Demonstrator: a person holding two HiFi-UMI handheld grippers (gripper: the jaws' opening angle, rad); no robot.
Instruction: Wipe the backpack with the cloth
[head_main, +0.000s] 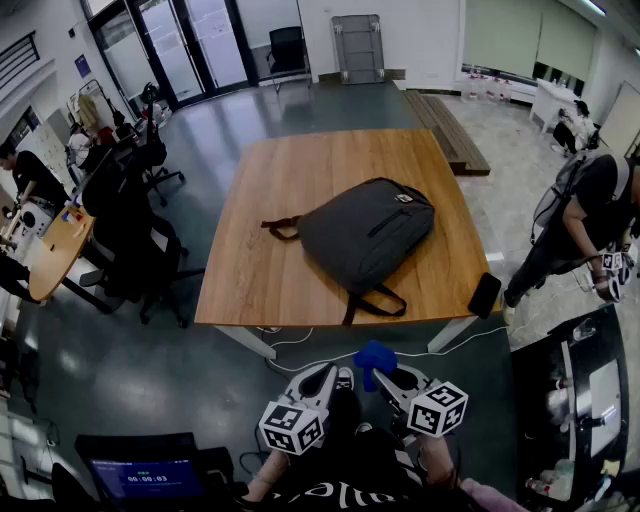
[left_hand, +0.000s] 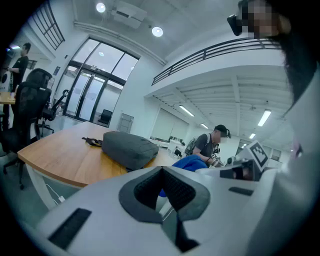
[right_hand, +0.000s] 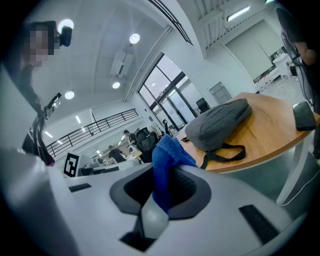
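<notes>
wooden table (head_main: 270, 200) ahead of both grippers bears the grey backpack (head_main: 365, 232), well apart from them and judged not yet wiped; right gripper (head_main: 393, 380) is clamped on the blue cloth (head_main: 375, 357), left gripper (head_main: 322, 380) closed on nothing, so all wiping remains.

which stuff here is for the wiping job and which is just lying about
For the job: backpack; blue cloth, clamped in the right gripper.
Just lying about: black phone at the edge of the table; office chairs off to the left.
</notes>
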